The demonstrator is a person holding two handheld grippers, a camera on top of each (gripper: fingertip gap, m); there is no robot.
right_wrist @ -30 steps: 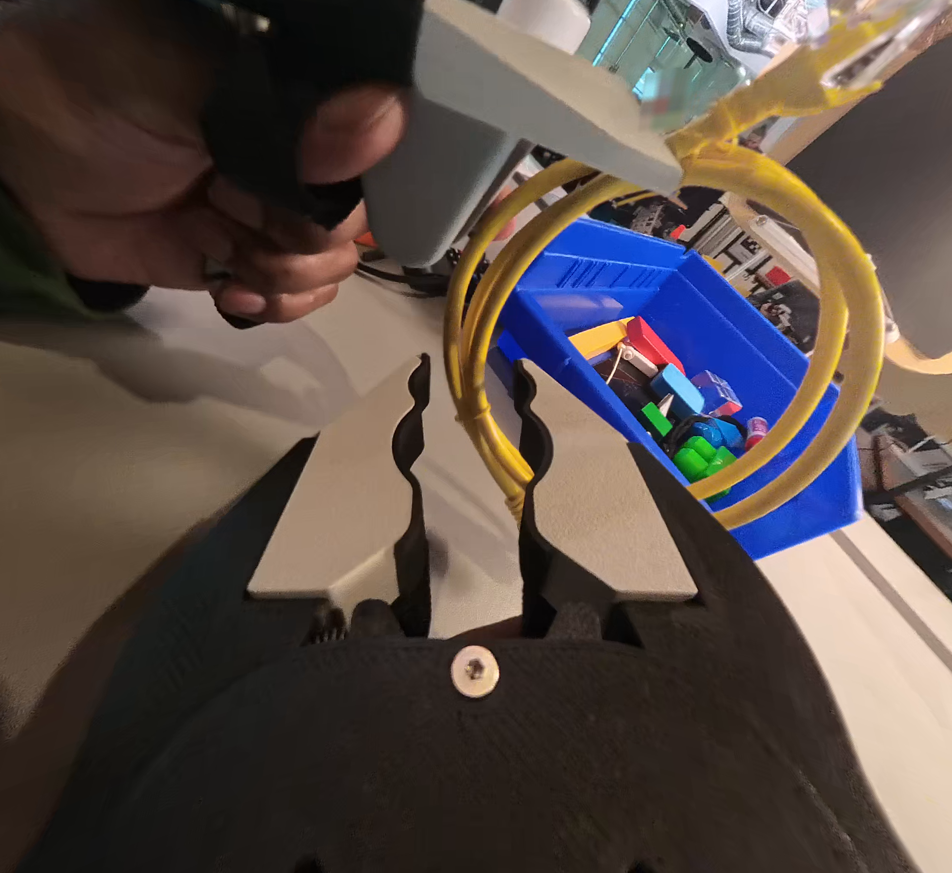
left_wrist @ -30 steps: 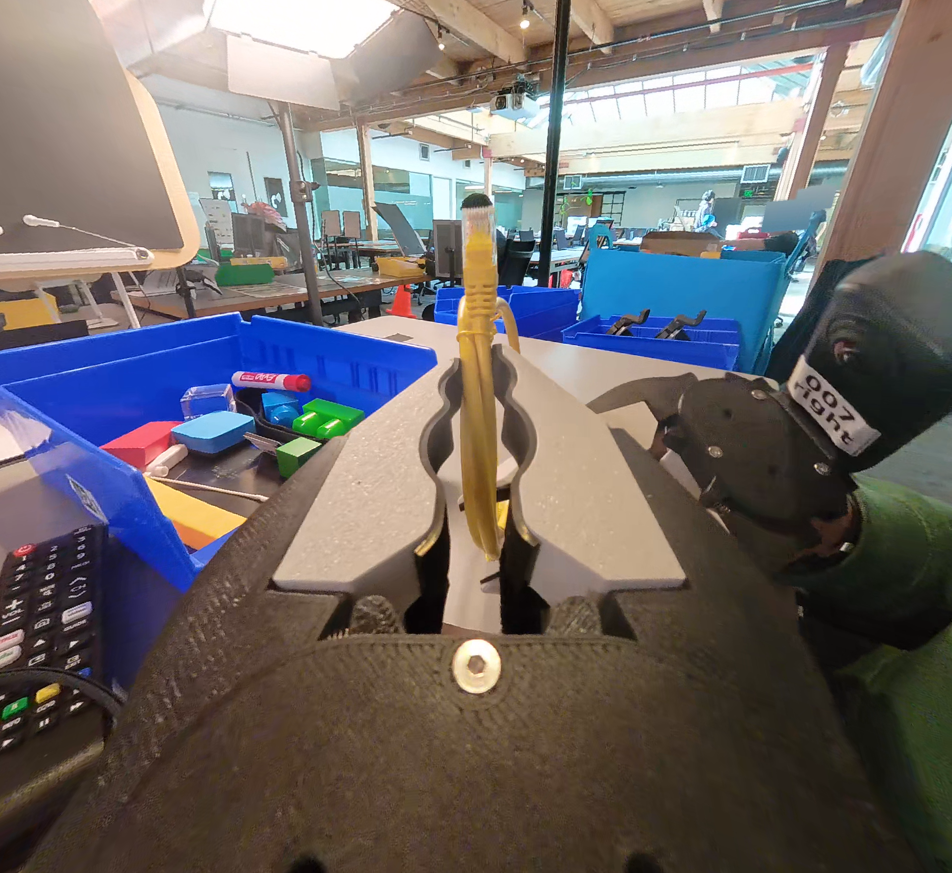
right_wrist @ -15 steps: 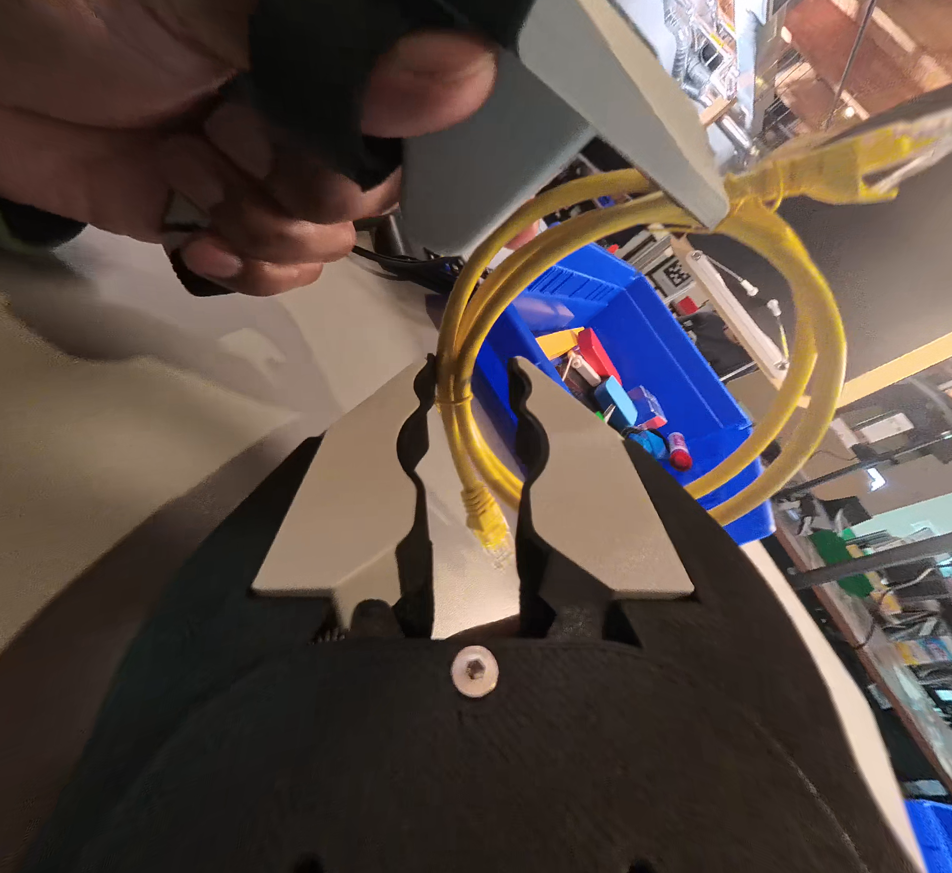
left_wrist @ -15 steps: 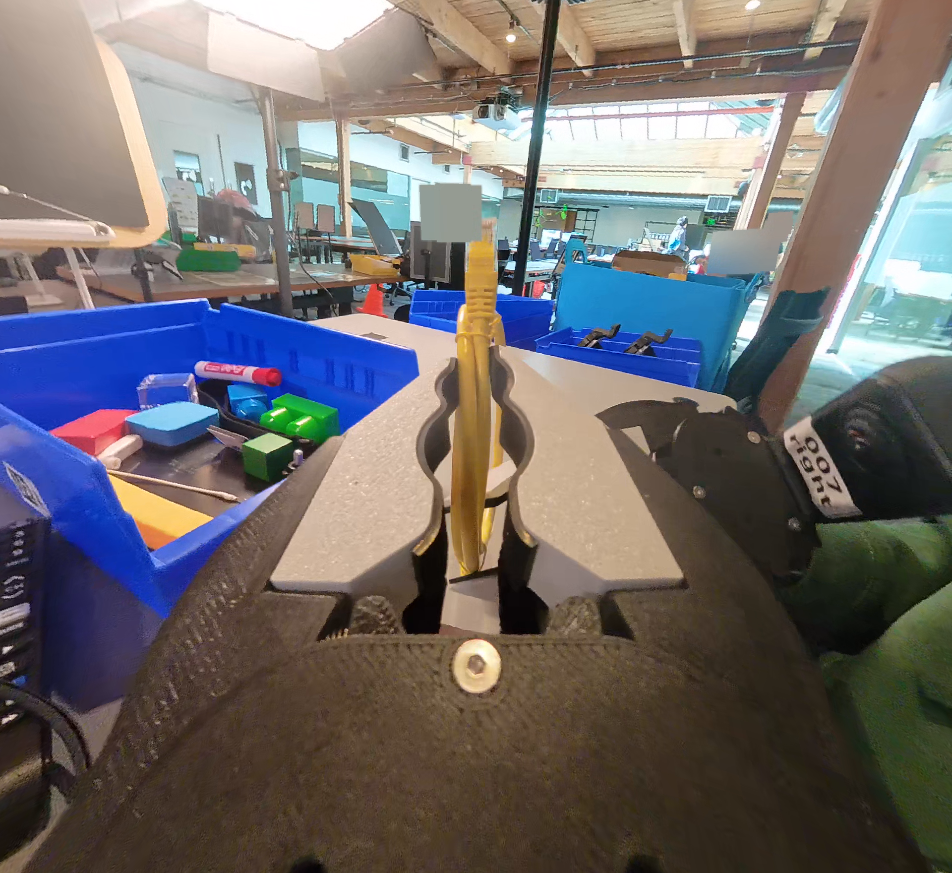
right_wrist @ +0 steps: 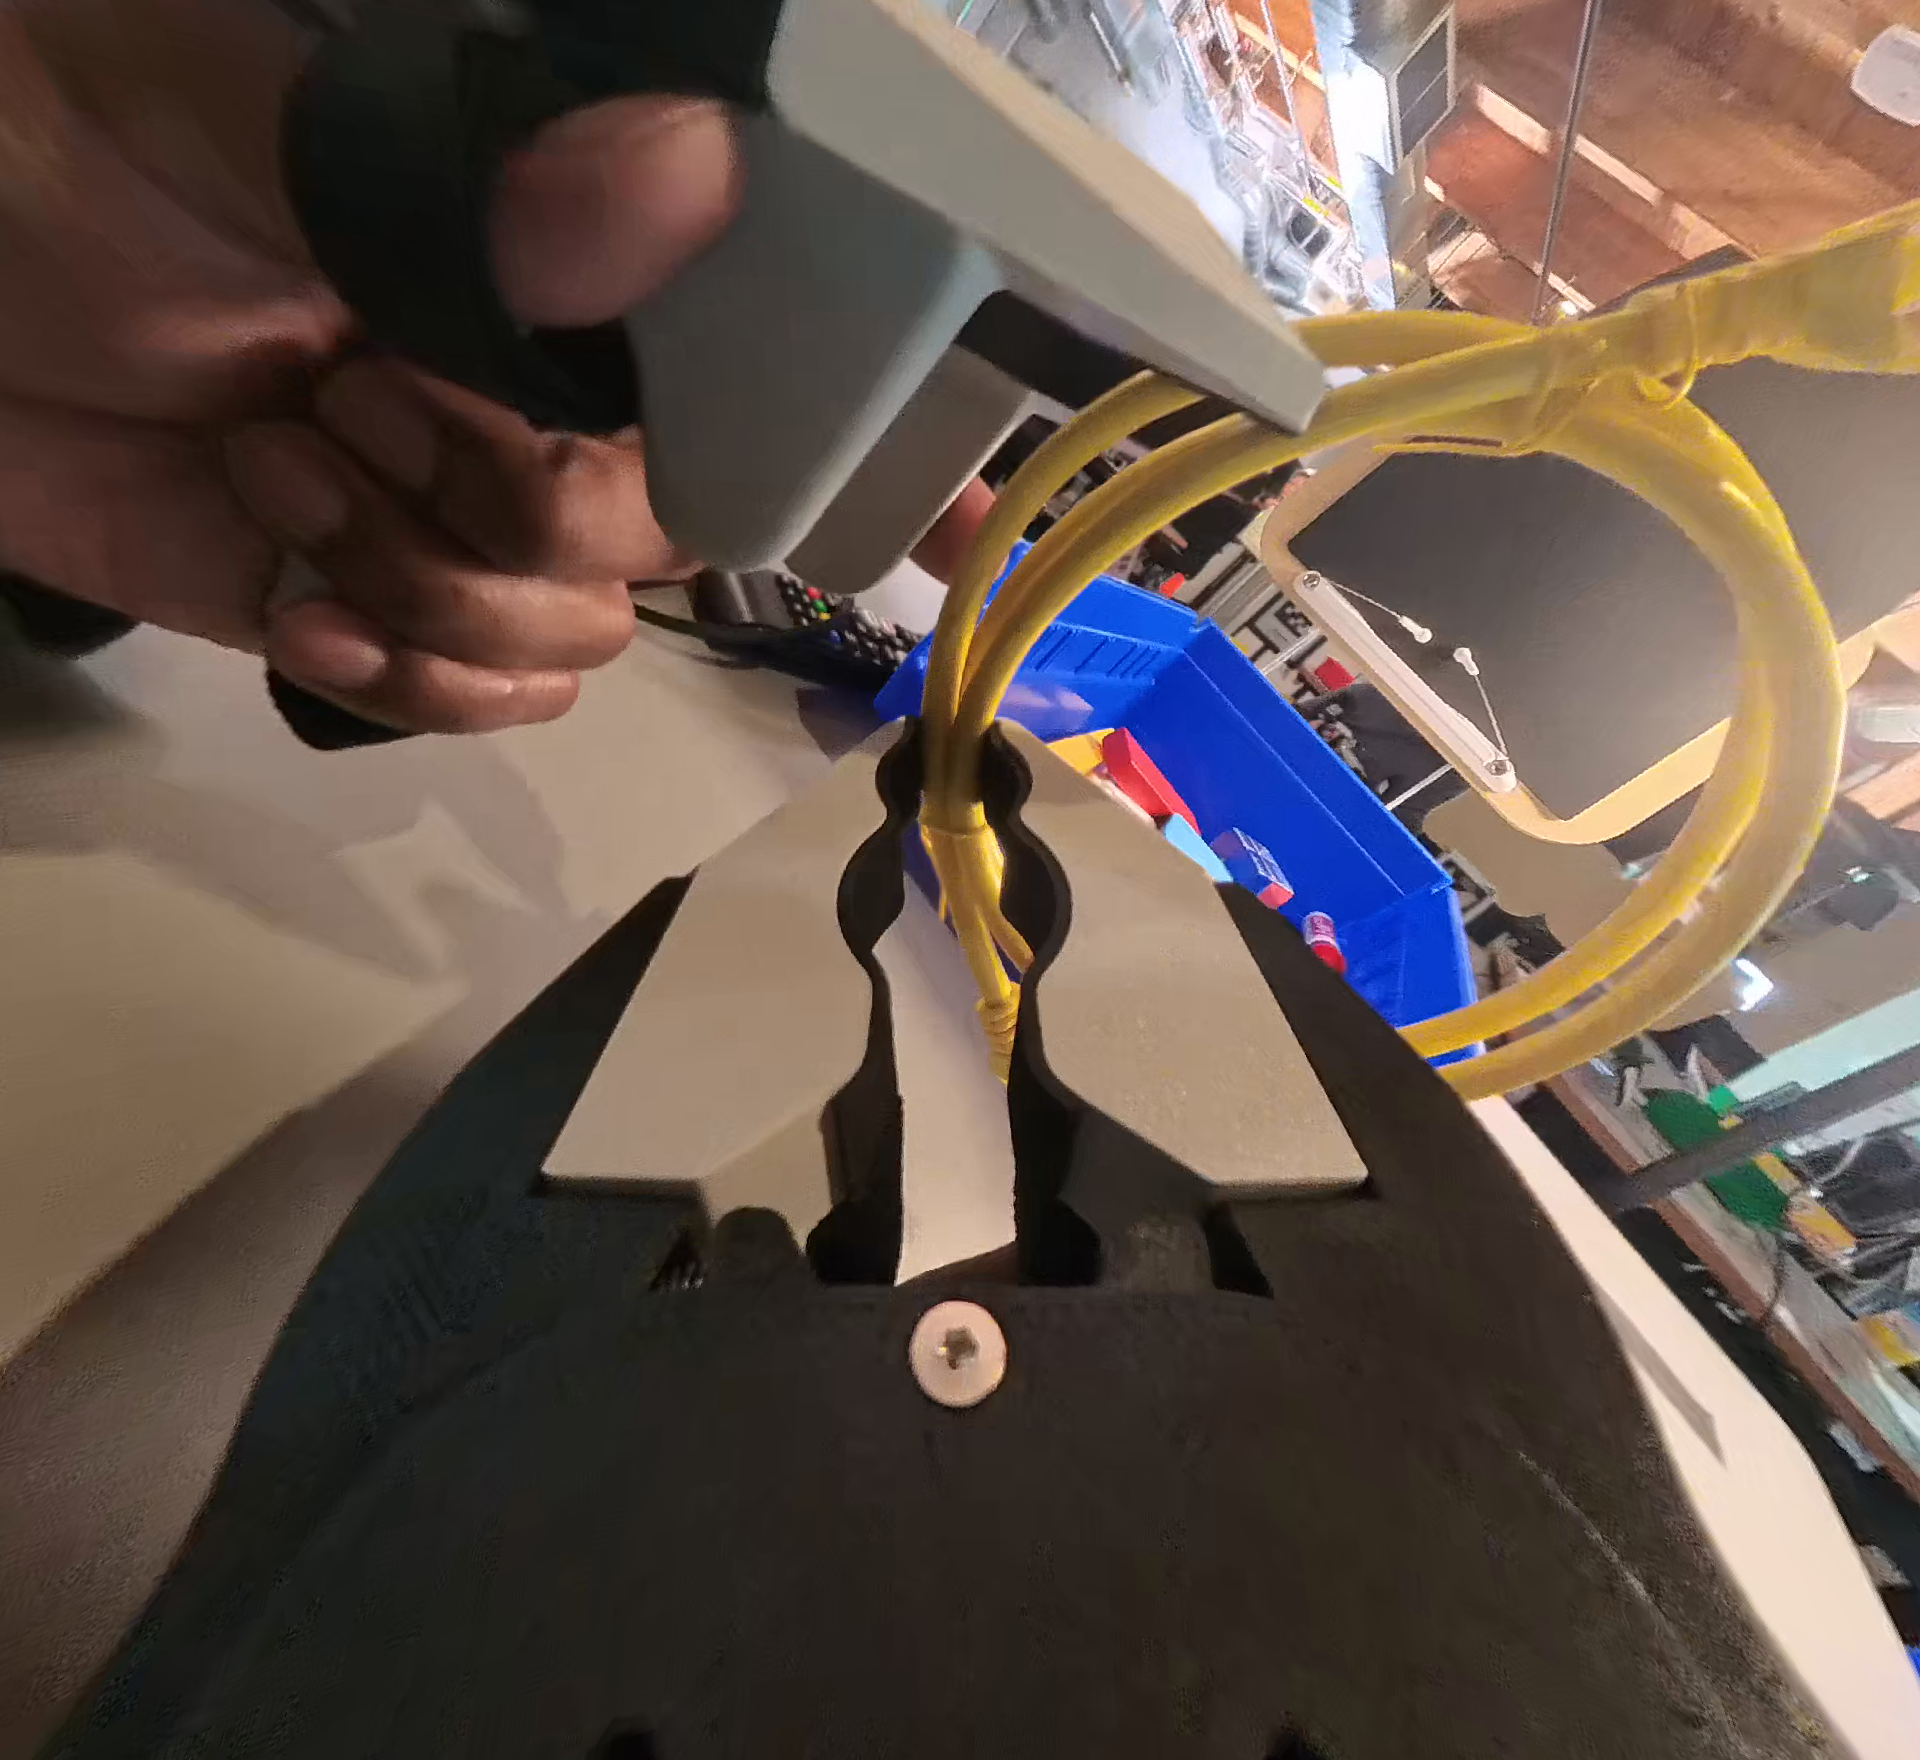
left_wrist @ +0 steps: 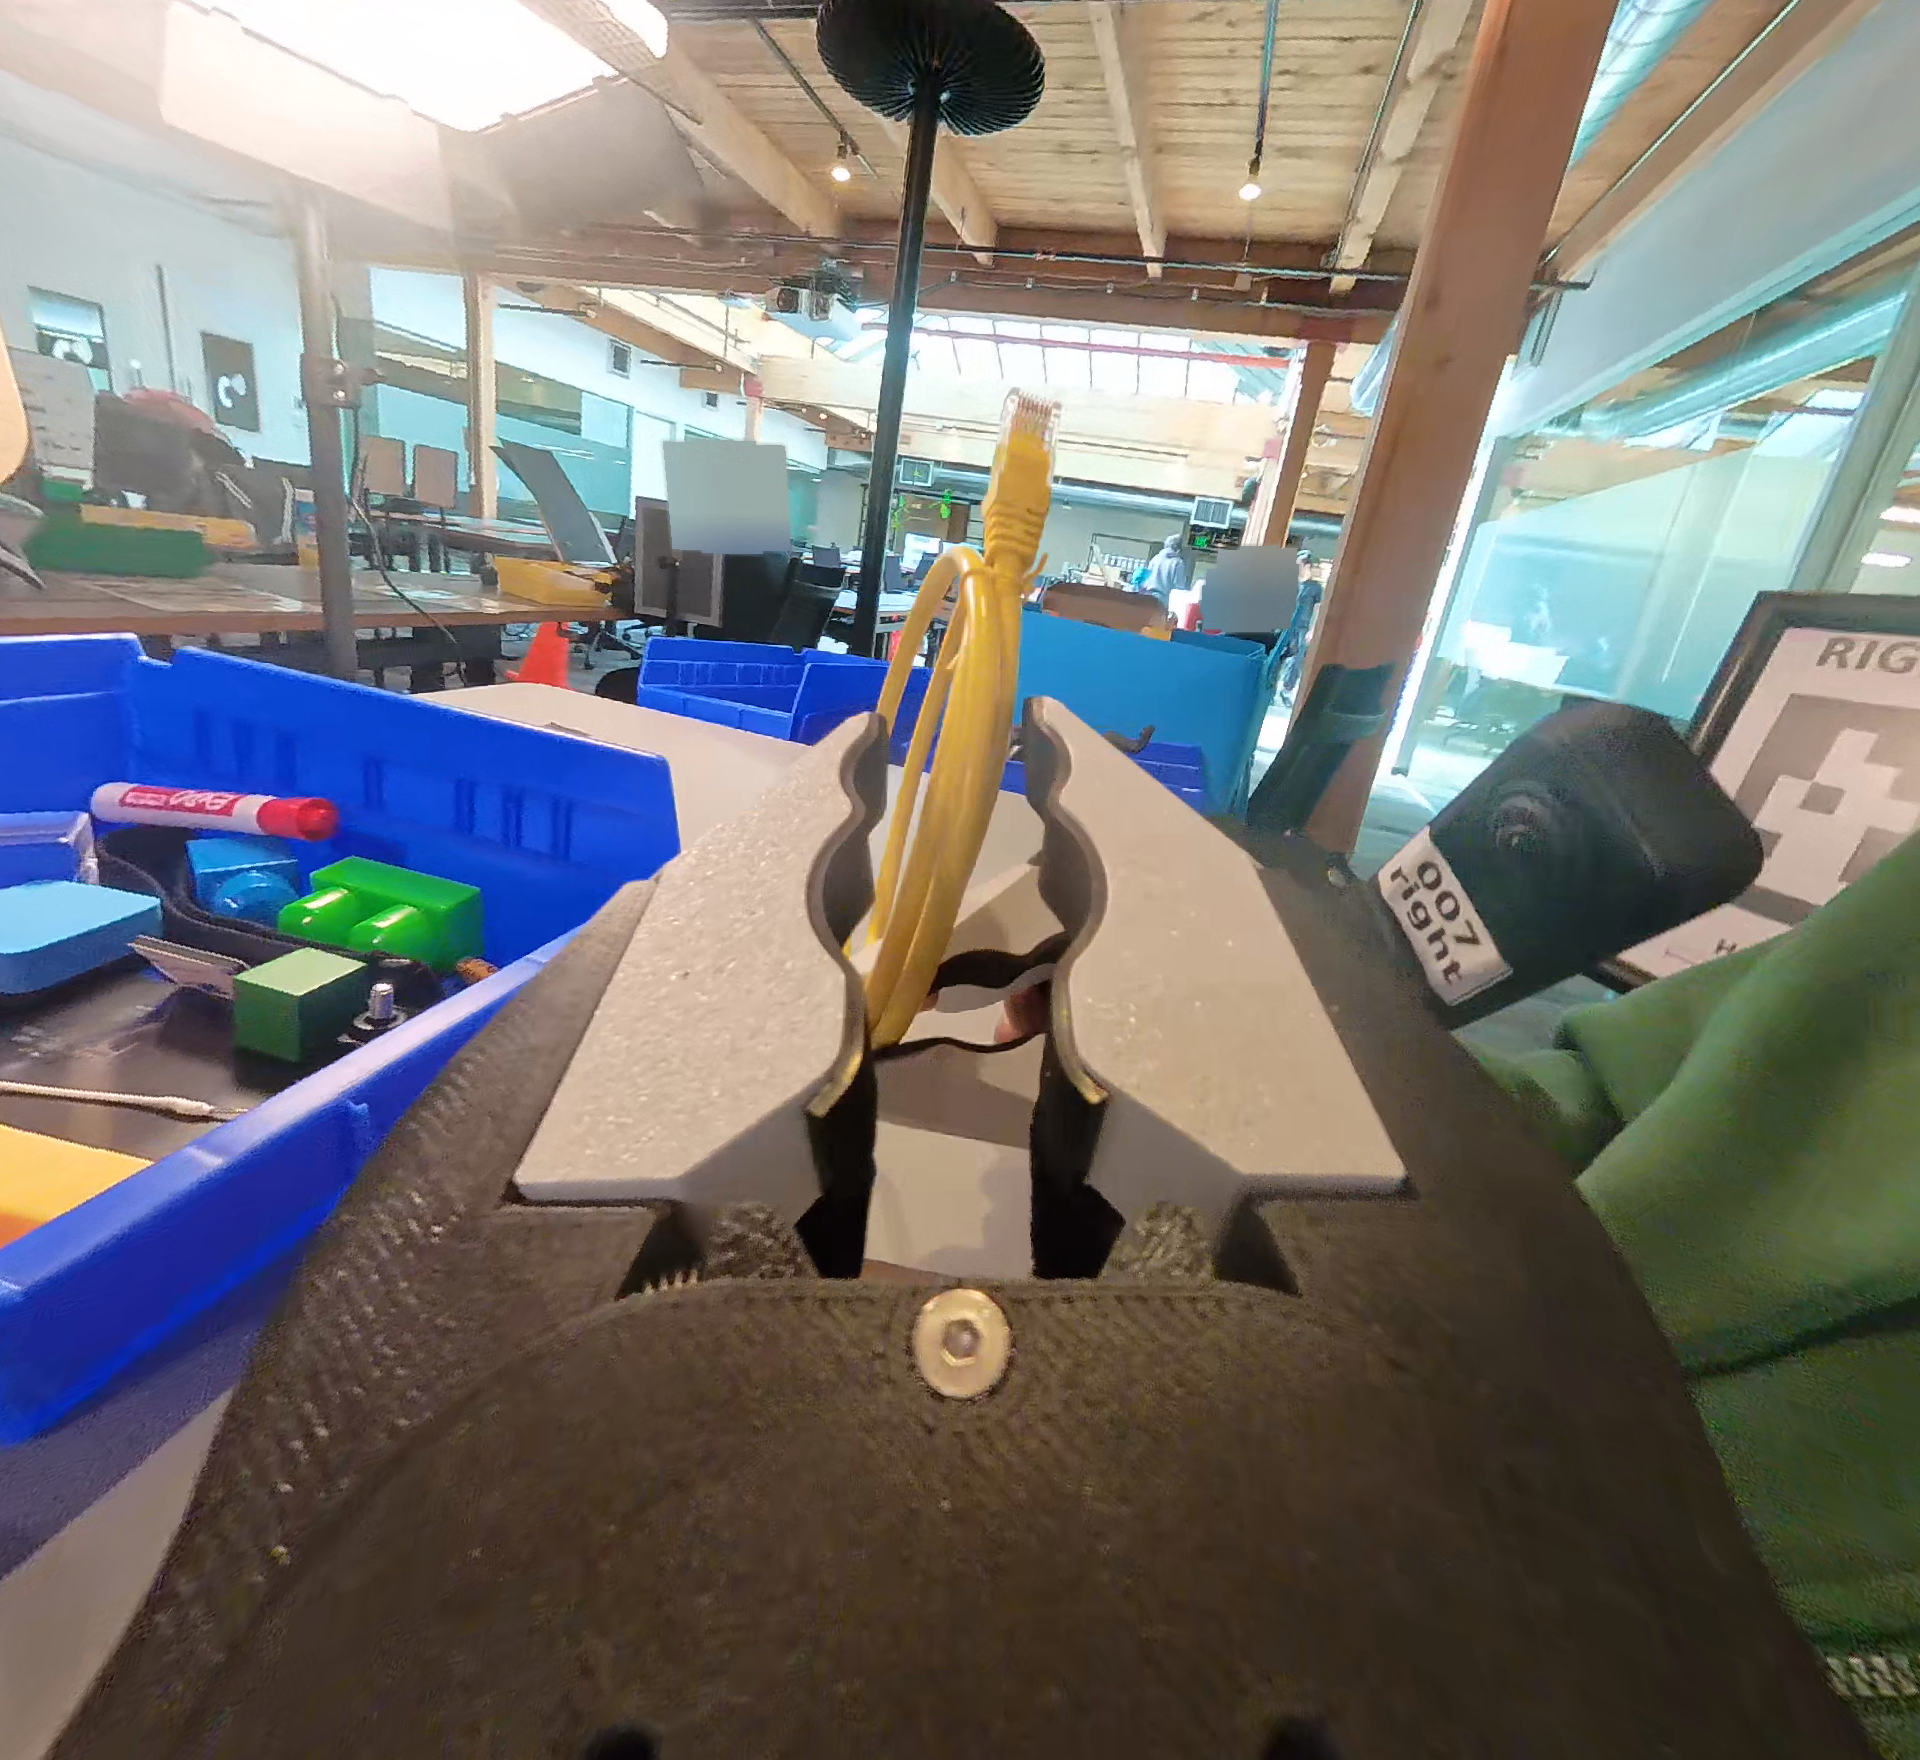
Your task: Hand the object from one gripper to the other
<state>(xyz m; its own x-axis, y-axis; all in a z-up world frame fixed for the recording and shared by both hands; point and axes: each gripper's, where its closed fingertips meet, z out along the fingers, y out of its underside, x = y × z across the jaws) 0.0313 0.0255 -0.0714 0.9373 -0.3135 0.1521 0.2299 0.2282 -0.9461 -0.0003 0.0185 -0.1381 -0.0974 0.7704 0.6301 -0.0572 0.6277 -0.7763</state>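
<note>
Bins first: in the left wrist view a blue plastic bin [left_wrist: 436,900] sits at the far left on the pale table [left_wrist: 582,713], holding a red-capped marker [left_wrist: 213,806], a light blue block [left_wrist: 62,921], a green double brick [left_wrist: 384,910] and a darker green cube [left_wrist: 296,998]. Just right of it the left gripper [left_wrist: 956,744] has its grey fingers parted, with clear space on both sides of the coiled yellow ethernet cable [left_wrist: 961,775] that rises between them, plug end up; the cable leans against the left finger's inner edge low down, and I cannot tell whether it bears on it. Farther right, the other gripper's black camera housing [left_wrist: 1558,858] shows beside a green sleeve [left_wrist: 1766,1139] and a framed marker card [left_wrist: 1860,754]. In the right wrist view, a bare hand [right_wrist: 343,484] at the upper left holds the left gripper's handle, its grey finger [right_wrist: 987,183] lying across the loop's upper strands. Below centre, the right gripper [right_wrist: 956,744] is pinched down on the cable's bundled strands at its fingertips, with the cable's other plug [right_wrist: 997,1024] hanging between the fingers further in. To the right, the loop [right_wrist: 1766,671] arcs in the air over the same blue bin, and a black remote control [right_wrist: 800,619] lies on the table by the bin.
</note>
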